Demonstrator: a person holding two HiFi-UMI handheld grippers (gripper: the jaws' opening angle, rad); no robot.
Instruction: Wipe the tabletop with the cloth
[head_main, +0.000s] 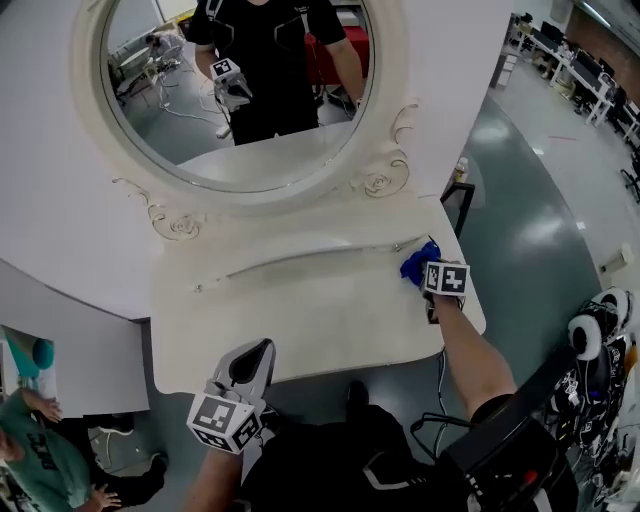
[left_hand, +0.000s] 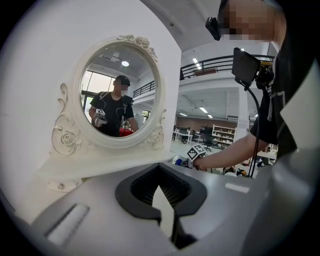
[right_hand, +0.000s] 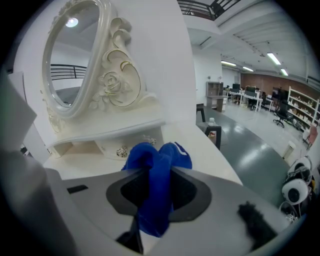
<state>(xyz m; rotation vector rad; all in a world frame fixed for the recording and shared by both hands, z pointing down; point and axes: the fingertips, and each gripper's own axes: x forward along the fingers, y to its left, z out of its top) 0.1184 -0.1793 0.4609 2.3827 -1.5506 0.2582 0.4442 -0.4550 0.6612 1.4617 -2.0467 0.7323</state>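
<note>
Currently clamped: crumpled bright-blue cloth (head_main: 416, 262) (right_hand: 156, 186), pinched between the jaws and bunching out ahead of them.
Holder: right gripper (head_main: 427, 272) (right_hand: 155, 202), clenched on the cloth, marker cube uppermost.
Cloth location: back right part of the cream-white vanity tabletop (head_main: 320, 315), near its right edge, just in front of the low shelf.
Left gripper (head_main: 254, 362) (left_hand: 162, 196): jaws together, nothing between them; held off the tabletop's front edge, well apart from the cloth.
Backdrop: oval mirror in a carved cream frame (head_main: 392, 120), upright behind the tabletop.
</note>
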